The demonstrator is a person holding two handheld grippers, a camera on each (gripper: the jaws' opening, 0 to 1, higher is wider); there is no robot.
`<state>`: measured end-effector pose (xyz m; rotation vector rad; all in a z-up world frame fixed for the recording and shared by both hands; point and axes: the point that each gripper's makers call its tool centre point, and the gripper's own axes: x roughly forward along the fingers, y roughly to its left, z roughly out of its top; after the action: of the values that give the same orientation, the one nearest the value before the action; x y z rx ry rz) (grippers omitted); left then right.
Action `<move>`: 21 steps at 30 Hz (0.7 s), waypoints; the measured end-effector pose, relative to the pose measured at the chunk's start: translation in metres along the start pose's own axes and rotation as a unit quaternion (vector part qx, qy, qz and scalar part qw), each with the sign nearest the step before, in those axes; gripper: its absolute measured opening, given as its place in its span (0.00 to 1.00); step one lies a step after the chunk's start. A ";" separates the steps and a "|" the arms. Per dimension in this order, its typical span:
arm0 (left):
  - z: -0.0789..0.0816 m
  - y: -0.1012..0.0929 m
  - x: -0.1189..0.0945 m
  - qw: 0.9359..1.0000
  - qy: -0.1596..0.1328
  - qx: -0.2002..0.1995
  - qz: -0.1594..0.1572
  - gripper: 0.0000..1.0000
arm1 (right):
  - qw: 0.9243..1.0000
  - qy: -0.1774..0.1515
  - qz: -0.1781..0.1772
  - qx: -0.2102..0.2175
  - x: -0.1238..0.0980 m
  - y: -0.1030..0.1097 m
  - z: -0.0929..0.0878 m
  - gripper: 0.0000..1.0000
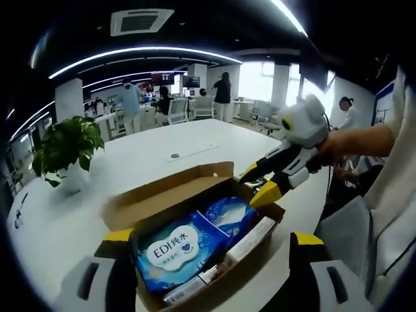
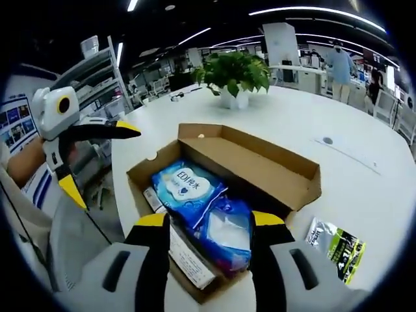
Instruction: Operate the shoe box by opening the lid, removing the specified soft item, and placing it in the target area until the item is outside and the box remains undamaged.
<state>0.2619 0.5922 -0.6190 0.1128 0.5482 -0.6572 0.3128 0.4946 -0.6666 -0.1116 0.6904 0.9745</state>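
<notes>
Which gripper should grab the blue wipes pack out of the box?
Probably the right gripper: its open jaws already straddle the blue wipes pack inside the open shoe box. The left gripper sits at the box edge, beside the other pack.

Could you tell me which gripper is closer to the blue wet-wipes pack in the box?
Right. The right gripper has its open jaws straddling the blue wet-wipes pack inside the shoe box; the left gripper hovers beside the box's edge.

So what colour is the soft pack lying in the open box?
Blue soft pack with a white label, clearest in the right gripper view.
</notes>
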 end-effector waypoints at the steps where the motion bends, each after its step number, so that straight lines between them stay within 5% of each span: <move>1: -0.001 0.001 -0.002 1.000 -0.002 -0.002 0.001 1.00 | 1.000 0.005 0.004 -0.003 0.004 0.002 -0.001 0.45; 21: -0.021 0.023 -0.021 1.000 -0.012 -0.013 0.021 1.00 | 0.998 0.060 0.029 -0.022 0.071 0.009 -0.018 0.33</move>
<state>0.2528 0.6277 -0.6281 0.0929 0.5302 -0.6093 0.3232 0.5441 -0.7200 -0.1906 0.7870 1.0446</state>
